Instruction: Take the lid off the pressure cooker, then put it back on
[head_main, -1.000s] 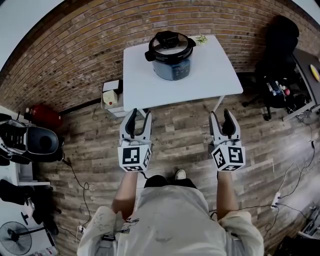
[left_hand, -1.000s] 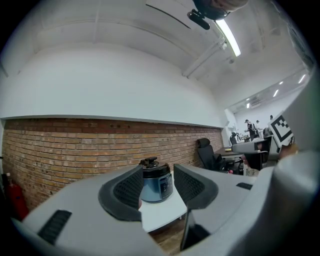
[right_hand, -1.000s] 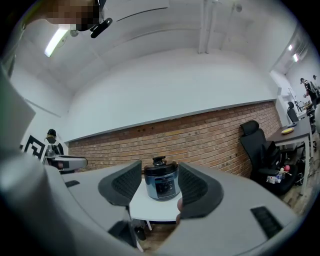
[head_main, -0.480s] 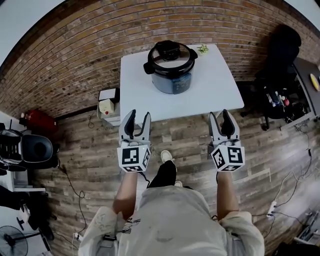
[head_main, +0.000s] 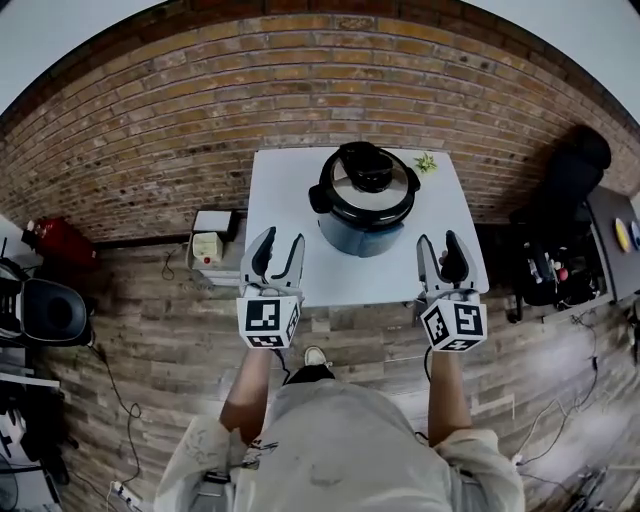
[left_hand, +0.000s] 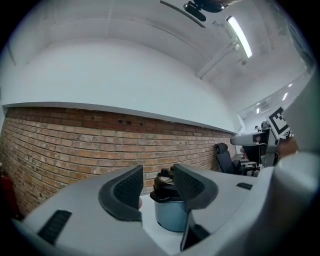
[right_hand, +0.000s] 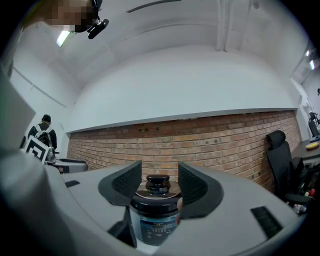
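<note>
While one lidded pressure cooker (head_main: 366, 205) tops one table (head_main: 283, 195), left tongs (head_main: 281, 241) and right tongs (head_main: 439, 243) gape empty.

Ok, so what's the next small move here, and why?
Probably bring both grippers forward to the lid: the left gripper and right gripper hang open and empty at the table's near edge, short of the pressure cooker, whose lid is on.
</note>
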